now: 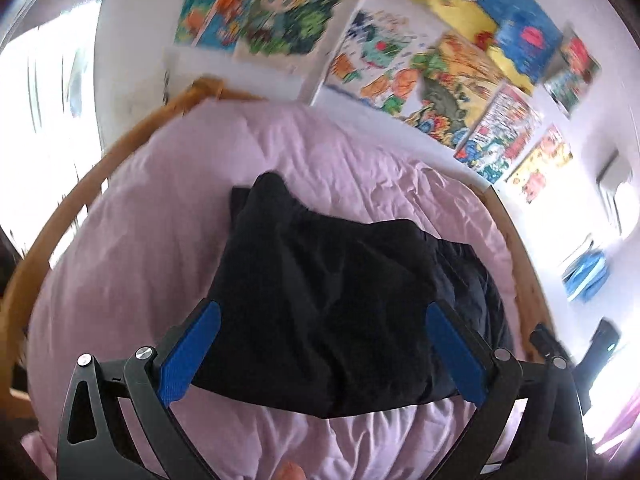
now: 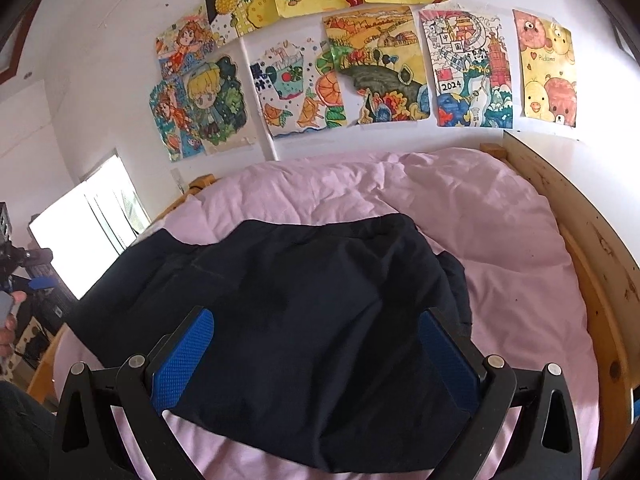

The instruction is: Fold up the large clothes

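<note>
A black garment [image 1: 328, 292] lies folded over in a heap on the pink bedcover [image 1: 160, 240]. It also shows in the right wrist view [image 2: 304, 320], spread wider toward the left. My left gripper [image 1: 322, 312] is open above the garment's near part, its blue pads [image 1: 192, 352] wide apart and holding nothing. My right gripper [image 2: 316, 320] is open the same way over the garment's near edge, blue pads [image 2: 180, 364] apart and empty. The left gripper also shows small at the left edge of the right wrist view [image 2: 40, 282].
The bed has a wooden frame [image 2: 592, 248] along the right and a curved rail [image 1: 80, 200] at the left. Children's drawings [image 2: 372, 64] cover the white wall behind. A bright window [image 2: 88, 232] is at the left. The pink bedcover [image 2: 500, 240] lies wrinkled around the garment.
</note>
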Tool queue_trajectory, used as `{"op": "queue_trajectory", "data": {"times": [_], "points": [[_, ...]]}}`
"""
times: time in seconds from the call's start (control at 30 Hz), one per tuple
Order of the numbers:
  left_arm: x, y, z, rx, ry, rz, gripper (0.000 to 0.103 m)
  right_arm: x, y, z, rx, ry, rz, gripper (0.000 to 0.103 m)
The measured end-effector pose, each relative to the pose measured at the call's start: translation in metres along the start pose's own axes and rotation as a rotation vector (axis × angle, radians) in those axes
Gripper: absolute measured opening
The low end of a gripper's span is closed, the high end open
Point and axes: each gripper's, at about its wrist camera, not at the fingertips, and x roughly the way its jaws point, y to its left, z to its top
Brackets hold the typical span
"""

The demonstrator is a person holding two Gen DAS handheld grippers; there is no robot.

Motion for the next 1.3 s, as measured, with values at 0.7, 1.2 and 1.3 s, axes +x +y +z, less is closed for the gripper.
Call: {"op": "queue_trajectory", "data": {"times": [0.7, 1.2, 1.3], "points": [[-0.042, -0.075, -0.112, 0.197, -0.350, 0.142, 0.101, -0.073, 0.054, -0.023, -0.062, -0.163, -0.010, 0.103], [-0.063, -0.097, -0.171, 0.203, -0.410, 0.129, 0.101, -0.126, 0.082, -0.051, -0.113, -0.263, -0.046, 0.103], [-0.068, -0.098, -0.178, 0.206, -0.425, 0.134, 0.101, -0.135, 0.084, -0.059, -0.108, -0.280, -0.054, 0.103]]}}
